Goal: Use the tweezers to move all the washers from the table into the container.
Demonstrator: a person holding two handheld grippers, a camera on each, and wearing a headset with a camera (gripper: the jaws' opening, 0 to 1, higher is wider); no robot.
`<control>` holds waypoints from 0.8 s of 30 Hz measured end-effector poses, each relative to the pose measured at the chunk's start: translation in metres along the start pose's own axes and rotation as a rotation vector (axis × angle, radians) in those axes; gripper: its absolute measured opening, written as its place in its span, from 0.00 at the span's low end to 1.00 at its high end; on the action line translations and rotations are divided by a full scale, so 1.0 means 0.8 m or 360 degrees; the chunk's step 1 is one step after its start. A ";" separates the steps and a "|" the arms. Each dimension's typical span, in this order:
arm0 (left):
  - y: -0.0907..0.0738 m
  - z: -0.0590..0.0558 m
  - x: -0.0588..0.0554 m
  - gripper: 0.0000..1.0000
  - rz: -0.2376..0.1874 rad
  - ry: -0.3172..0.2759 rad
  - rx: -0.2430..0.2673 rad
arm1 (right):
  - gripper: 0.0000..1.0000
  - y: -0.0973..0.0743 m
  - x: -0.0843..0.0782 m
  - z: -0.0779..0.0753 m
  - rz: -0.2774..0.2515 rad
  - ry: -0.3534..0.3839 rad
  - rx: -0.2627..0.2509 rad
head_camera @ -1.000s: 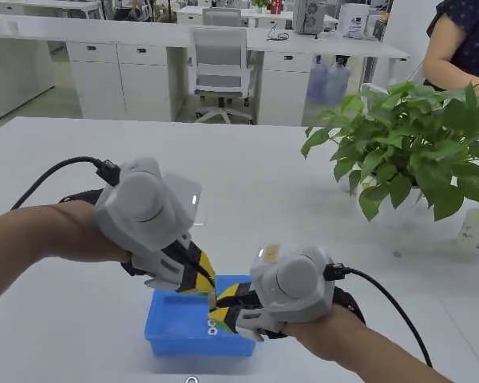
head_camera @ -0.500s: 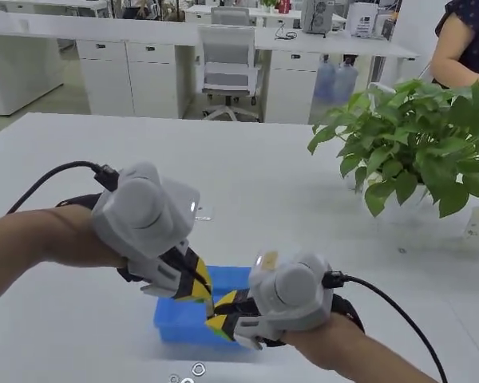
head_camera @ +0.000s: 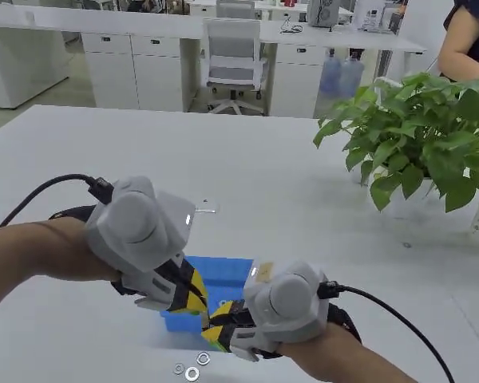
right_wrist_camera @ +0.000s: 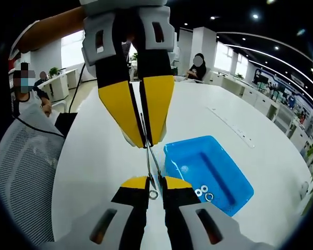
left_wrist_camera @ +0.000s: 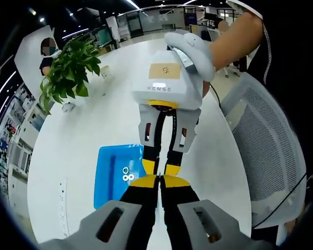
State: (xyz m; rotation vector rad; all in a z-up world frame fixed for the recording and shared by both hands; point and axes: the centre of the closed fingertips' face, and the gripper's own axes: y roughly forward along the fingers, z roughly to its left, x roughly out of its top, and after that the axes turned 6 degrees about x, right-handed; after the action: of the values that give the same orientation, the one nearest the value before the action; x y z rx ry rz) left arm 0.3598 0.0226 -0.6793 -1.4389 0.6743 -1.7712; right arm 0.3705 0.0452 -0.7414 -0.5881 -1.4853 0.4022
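Left hand-held gripper (right_wrist_camera: 145, 141) is clamped on the back end of the tweezers (right_wrist_camera: 151, 166). Right hand-held gripper (right_wrist_camera: 155, 185) squeezes them near the tips, one washer (right_wrist_camera: 153, 195) pinched there. Their long axis runs gripper to gripper, tips toward the desk's (head_camera: 303, 199) near edge, just beside the blue container (right_wrist_camera: 219, 166), which holds two washers (right_wrist_camera: 204, 194).

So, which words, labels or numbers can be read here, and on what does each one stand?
"KENSE", a little blurred: printed on the white body of the right gripper, seen in the left gripper view.
On the tan sticker above that print: one handwritten mark, too blurred to read.
No other text can be read.
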 end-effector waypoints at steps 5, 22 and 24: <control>0.003 -0.008 -0.006 0.06 0.0003 -0.0013 -0.0010 | 0.11 0.005 -0.005 0.006 0.0011 0.0004 0.0015; 0.013 -0.030 -0.027 0.06 0.0021 -0.0077 -0.0052 | 0.11 0.027 -0.022 0.028 0.0045 0.0010 0.0088; 0.014 -0.032 -0.029 0.06 0.0019 -0.0087 -0.0057 | 0.11 0.029 -0.024 0.030 0.0049 0.0011 0.0097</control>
State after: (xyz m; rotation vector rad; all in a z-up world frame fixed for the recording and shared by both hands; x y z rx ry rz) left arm 0.3399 0.0334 -0.7077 -1.4988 0.6879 -1.7122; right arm 0.3477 0.0554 -0.7705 -0.5637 -1.4540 0.4675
